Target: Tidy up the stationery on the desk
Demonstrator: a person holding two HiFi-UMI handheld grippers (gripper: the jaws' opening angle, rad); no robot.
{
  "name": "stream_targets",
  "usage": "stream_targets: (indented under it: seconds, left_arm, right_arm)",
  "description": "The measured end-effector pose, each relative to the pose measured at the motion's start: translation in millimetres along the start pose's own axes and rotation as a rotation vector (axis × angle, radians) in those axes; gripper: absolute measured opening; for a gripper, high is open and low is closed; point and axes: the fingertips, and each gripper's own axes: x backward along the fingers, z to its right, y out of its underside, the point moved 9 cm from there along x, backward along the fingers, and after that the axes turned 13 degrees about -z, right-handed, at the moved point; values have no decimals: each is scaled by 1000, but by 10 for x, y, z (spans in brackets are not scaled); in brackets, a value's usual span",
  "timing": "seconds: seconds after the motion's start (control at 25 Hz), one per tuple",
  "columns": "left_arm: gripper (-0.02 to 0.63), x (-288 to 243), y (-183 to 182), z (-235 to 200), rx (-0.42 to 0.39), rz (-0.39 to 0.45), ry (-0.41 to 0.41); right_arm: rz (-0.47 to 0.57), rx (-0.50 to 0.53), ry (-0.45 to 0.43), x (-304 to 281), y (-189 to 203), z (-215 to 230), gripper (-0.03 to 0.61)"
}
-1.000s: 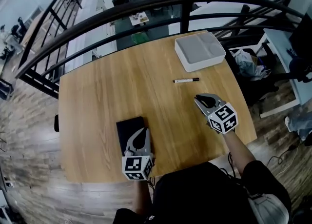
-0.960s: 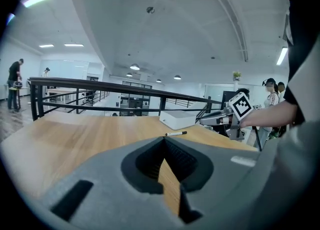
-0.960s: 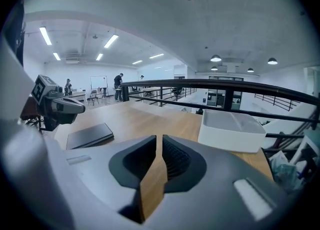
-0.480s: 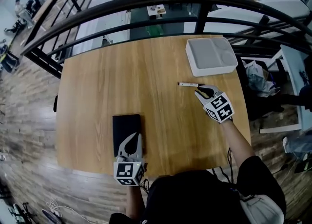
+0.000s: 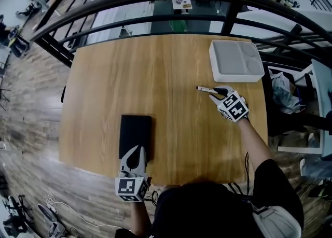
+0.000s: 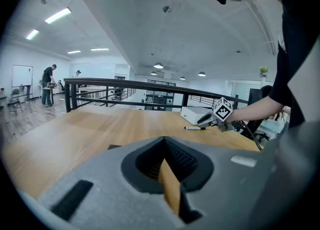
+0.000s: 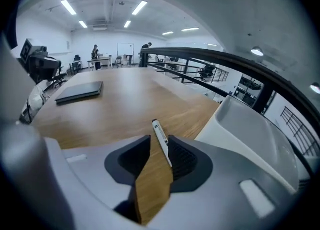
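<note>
A white marker pen lies on the wooden desk, just short of a white tray. My right gripper is at the pen's right end. In the right gripper view the pen runs between the parted jaws, close to the right one, and still rests on the wood. The right gripper is open. A black notebook lies flat at the near left. My left gripper hovers at the notebook's near edge, its jaws closed together on nothing.
The white tray stands right beside the pen at the desk's far right corner. A black railing curves behind the far edge, and the floor drops away beyond it. Bare wood lies between the notebook and the pen.
My right gripper has moved forward to the pen, and its jaws now straddle the pen's end. The left gripper has drawn back from over the notebook toward the near edge.
</note>
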Motion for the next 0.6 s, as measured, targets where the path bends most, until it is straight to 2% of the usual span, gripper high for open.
stream_targets:
  seconds: [0.24, 0.4, 0.6]
  left_arm:
    - [-3, 113, 140, 13, 56, 6, -80]
    - [-3, 171, 190, 27, 100, 19, -105]
    - [-3, 206, 216, 62, 104, 11, -124]
  right_arm:
    - [-55, 98, -15, -211, 8, 126, 132]
    - [-88, 105, -46, -315, 16, 210, 136]
    - [-120, 110, -125, -396, 12, 265, 137]
